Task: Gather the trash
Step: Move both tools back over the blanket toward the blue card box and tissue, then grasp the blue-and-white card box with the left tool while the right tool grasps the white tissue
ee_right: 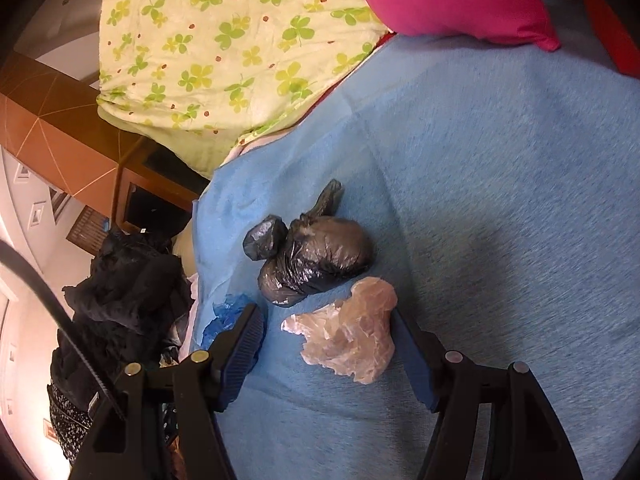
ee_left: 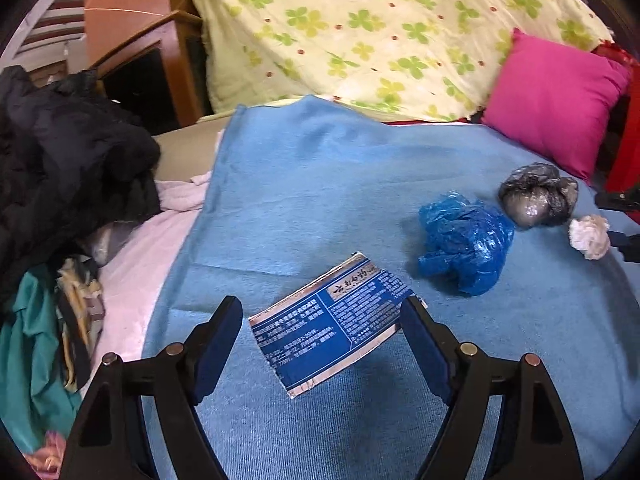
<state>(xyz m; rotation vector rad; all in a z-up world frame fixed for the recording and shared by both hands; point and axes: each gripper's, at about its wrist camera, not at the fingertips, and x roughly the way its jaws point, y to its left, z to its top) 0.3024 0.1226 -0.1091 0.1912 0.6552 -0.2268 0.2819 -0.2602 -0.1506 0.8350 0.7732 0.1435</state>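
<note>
A flat blue and silver printed wrapper (ee_left: 326,322) lies on the blue blanket (ee_left: 320,184), between the fingers of my open left gripper (ee_left: 322,316). A crumpled blue plastic bag (ee_left: 464,240), a dark grey knotted bag (ee_left: 538,194) and a clear crumpled plastic wad (ee_left: 590,236) lie to its right. In the right wrist view my open right gripper (ee_right: 326,338) straddles the clear wad (ee_right: 352,340), with the dark bag (ee_right: 312,258) just beyond and the blue bag (ee_right: 226,320) partly hidden behind the left finger.
A pink cushion (ee_left: 556,104) and a clover-print quilt (ee_left: 360,32) lie at the far side of the bed. A heap of dark clothes (ee_left: 60,160) sits at the left edge. A wooden nightstand (ee_left: 136,72) stands behind it.
</note>
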